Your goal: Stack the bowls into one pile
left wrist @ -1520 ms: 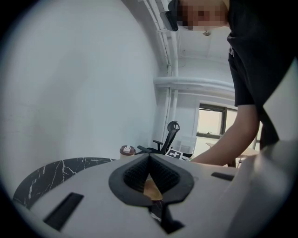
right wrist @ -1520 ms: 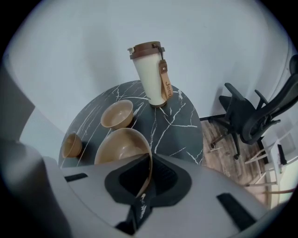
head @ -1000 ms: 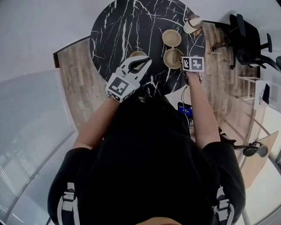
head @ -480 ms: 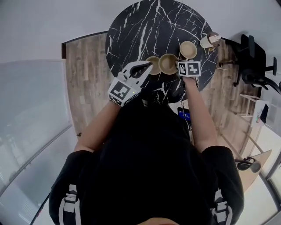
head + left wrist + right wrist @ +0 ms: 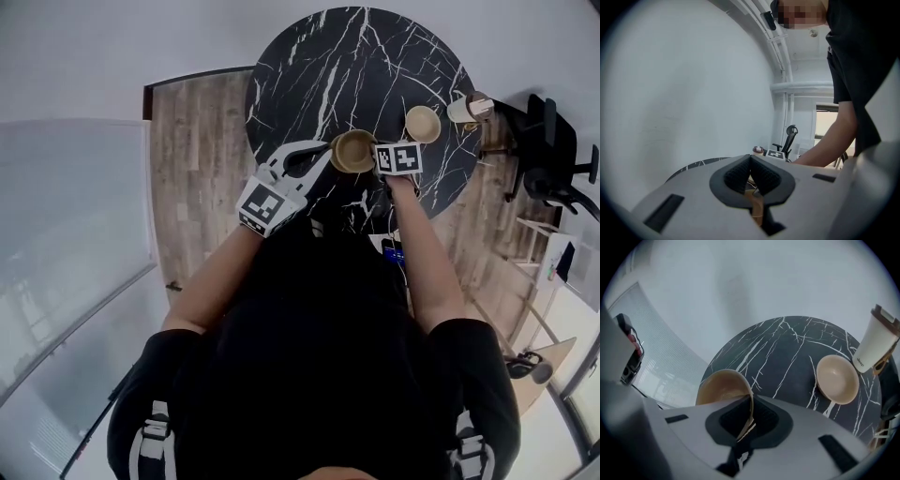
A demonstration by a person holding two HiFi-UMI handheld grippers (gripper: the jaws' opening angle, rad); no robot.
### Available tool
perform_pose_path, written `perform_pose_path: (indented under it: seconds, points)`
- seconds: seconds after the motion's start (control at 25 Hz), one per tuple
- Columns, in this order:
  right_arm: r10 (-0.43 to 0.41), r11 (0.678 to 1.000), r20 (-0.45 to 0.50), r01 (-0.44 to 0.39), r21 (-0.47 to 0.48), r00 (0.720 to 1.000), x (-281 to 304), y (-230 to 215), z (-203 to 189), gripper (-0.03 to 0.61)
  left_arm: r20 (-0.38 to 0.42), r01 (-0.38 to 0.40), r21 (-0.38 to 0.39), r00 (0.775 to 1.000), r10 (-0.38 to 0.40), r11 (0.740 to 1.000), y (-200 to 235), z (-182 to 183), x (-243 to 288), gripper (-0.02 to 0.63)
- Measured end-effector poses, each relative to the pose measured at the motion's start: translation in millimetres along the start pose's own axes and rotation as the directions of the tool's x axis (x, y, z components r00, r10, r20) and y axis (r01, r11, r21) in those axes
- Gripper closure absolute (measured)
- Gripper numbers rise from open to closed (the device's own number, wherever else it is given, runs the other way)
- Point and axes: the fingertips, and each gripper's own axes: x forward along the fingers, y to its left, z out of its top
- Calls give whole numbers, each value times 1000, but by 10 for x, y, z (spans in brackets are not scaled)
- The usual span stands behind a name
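On the round black marble table [image 5: 375,56] my right gripper [image 5: 377,156] is shut on the rim of a tan bowl [image 5: 355,150], which it holds tilted [image 5: 723,386] between its pads [image 5: 749,420]. That bowl overlaps a second tan bowl [image 5: 334,151], of which only the left edge shows. My left gripper [image 5: 323,153] is at that second bowl. In the left gripper view its jaws [image 5: 751,180] are closed, with a thin tan rim [image 5: 757,208] between the pads. A third tan bowl [image 5: 422,123] [image 5: 836,379] sits apart on the right of the table.
A lidded paper cup [image 5: 469,108] [image 5: 876,341] stands near the table's right edge, beyond the third bowl. An office chair [image 5: 553,159] is on the wooden floor [image 5: 197,150] to the right. A white wall runs behind the table, and a glass partition [image 5: 75,244] is on the left.
My right gripper has carried its bowl leftwards across the table, until it overlaps the bowl at my left gripper. The third bowl and the cup have not moved.
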Motion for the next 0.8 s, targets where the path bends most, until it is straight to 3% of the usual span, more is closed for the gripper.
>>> perform_pose_path:
  seconds: [0.52,0.8]
  points:
    - [-11,1000,-56,12,11,998,333,149,-100,561,-8,-2,-16,1000,2,1000,223,-47,-135,609]
    - [-24,999,-58,26,30,998,362,118,-116,523,-4,13,-9,1000,-13,1000,262,-11,-138,609]
